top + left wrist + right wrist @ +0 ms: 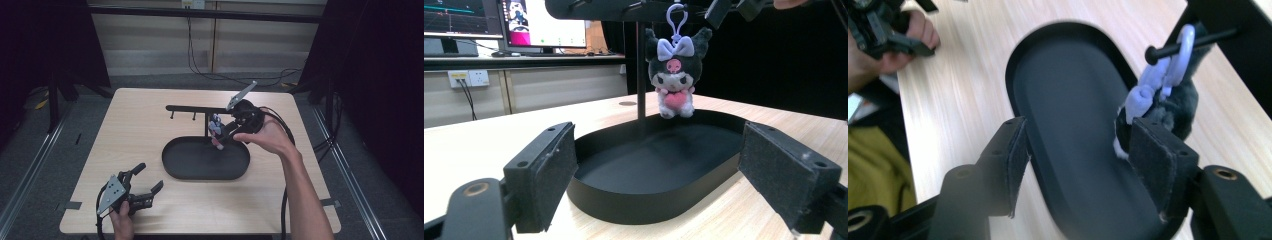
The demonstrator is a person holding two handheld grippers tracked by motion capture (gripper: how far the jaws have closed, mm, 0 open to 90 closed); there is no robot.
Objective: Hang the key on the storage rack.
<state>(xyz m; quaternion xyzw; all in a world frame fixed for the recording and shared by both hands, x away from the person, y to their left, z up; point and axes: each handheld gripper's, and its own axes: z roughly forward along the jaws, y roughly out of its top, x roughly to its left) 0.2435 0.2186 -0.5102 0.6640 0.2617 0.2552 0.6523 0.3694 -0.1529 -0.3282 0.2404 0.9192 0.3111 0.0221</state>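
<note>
A small dark plush keychain with a lilac bow and a pink heart hangs by its lilac clip from a peg of the black stand. It dangles over the black oval tray. My right gripper is open right beside the plush; its right pad is close against the plush's side, with nothing between the jaws. My left gripper is open wide near the table's front left corner and points at the tray from a distance.
The stand's post rises from the tray's far rim, and its crossbar carries more pegs to the left. Bare wooden table surrounds the tray. Cables trail off the right side. Monitors stand behind the table.
</note>
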